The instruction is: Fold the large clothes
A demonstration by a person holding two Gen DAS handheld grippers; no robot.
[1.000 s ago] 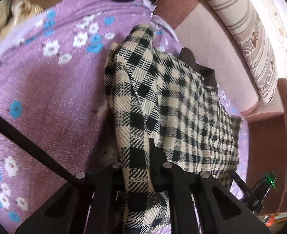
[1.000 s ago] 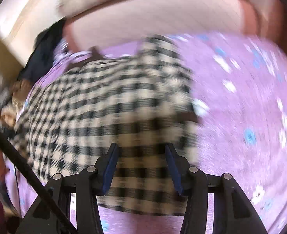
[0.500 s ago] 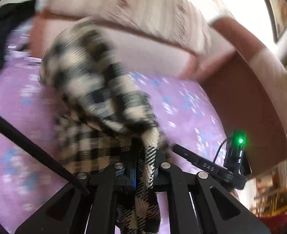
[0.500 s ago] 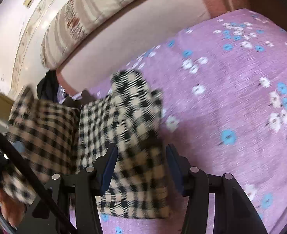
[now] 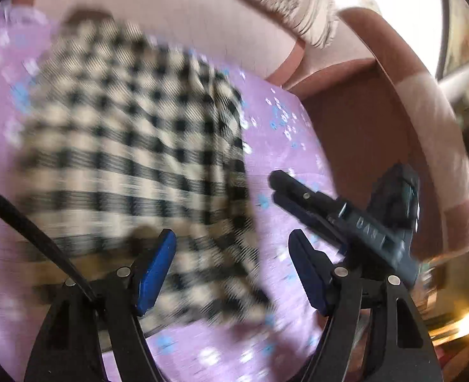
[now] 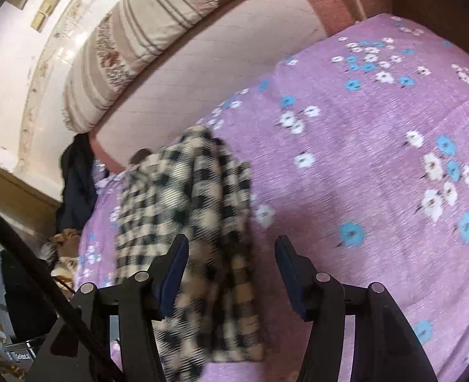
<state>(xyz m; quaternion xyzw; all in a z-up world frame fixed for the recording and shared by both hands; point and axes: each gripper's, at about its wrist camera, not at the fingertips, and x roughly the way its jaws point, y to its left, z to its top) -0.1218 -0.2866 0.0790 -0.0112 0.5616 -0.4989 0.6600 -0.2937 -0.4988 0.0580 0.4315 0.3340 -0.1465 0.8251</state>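
Checked garment [image 5: 132,146] now lies released, apparently folded, toward 10 o'clock; your left gripper [image 5: 231,270] jaws just opened, right gripper [image 6: 231,273] widening, both empty.

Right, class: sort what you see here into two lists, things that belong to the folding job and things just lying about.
Belongs to the job:
- checked garment, lying on the bed
- left tongs, just opened, nothing gripped
- right tongs, open over the garment's edge
- purple flowered bedsheet, the folding surface

Just lying about:
- striped bolster
- dark clothing at the bed's edge
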